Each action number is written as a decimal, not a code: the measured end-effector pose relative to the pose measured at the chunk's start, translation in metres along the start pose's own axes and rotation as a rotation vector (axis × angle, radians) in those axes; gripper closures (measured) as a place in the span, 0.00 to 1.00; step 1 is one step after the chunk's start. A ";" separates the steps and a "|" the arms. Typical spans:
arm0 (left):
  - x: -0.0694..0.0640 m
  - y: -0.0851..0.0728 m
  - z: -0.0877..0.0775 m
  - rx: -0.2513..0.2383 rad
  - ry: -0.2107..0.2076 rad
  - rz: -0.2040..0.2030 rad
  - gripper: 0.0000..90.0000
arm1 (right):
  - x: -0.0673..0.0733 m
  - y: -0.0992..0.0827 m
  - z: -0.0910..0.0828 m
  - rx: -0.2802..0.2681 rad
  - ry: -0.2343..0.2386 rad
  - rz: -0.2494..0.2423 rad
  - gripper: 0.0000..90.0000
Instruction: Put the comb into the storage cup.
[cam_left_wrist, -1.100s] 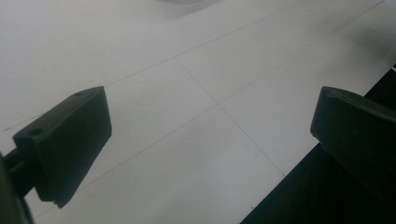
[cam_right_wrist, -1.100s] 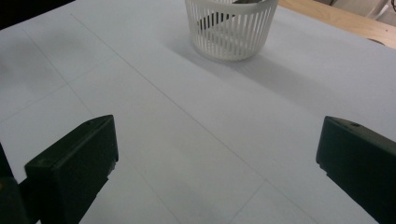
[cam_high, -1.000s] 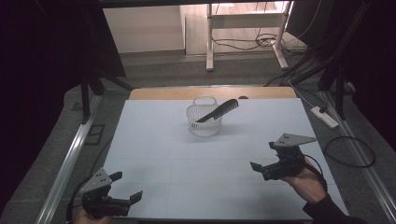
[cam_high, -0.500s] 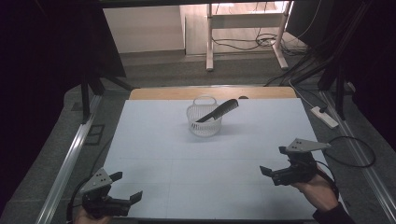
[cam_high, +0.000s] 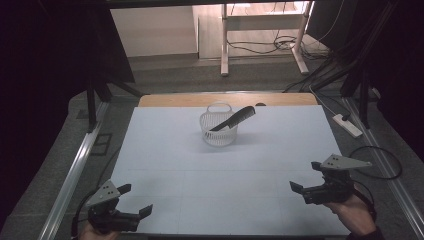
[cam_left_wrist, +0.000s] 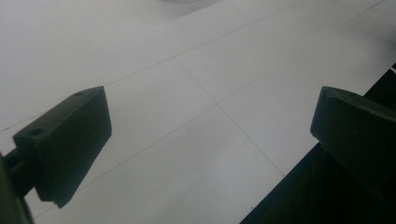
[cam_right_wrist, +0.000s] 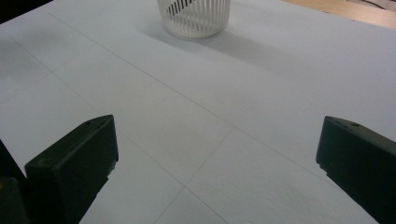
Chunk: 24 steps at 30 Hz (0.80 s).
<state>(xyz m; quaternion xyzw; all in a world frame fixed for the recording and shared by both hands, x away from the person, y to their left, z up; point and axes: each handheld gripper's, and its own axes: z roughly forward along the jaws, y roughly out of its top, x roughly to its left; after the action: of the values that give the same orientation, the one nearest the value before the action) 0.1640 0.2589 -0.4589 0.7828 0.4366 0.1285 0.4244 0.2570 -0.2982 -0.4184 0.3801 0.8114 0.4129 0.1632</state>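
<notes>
White basket (cam_right_wrist: 194, 16) getting cropped by top edge in right gripper view, rim and handle missing. Comb (cam_high: 233, 119) sitting partly sunk inside basket, lower end hidden. Left hand (cam_high: 92, 233) running off bottom edge.

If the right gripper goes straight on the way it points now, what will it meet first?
Probably the white basket with the black comb in it. The right gripper is open, and bare white table lies between. Depth is unclear, so it may pass just beside it.
</notes>
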 end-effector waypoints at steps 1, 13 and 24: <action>0.000 0.000 0.000 -0.001 0.000 0.000 0.00 | -0.001 -0.001 -0.001 0.000 -0.003 0.003 0.00; 0.001 -0.001 -0.002 -0.010 0.002 -0.006 0.00 | -0.006 -0.016 -0.019 -0.004 -0.054 0.032 0.00; 0.003 -0.003 -0.006 -0.021 0.014 -0.009 0.00 | -0.002 -0.026 -0.029 0.013 -0.103 0.024 0.00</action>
<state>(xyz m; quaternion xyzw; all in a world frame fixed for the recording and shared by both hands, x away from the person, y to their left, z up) 0.1603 0.2651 -0.4581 0.7755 0.4417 0.1363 0.4301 0.2288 -0.3252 -0.4210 0.4117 0.8000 0.3895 0.1972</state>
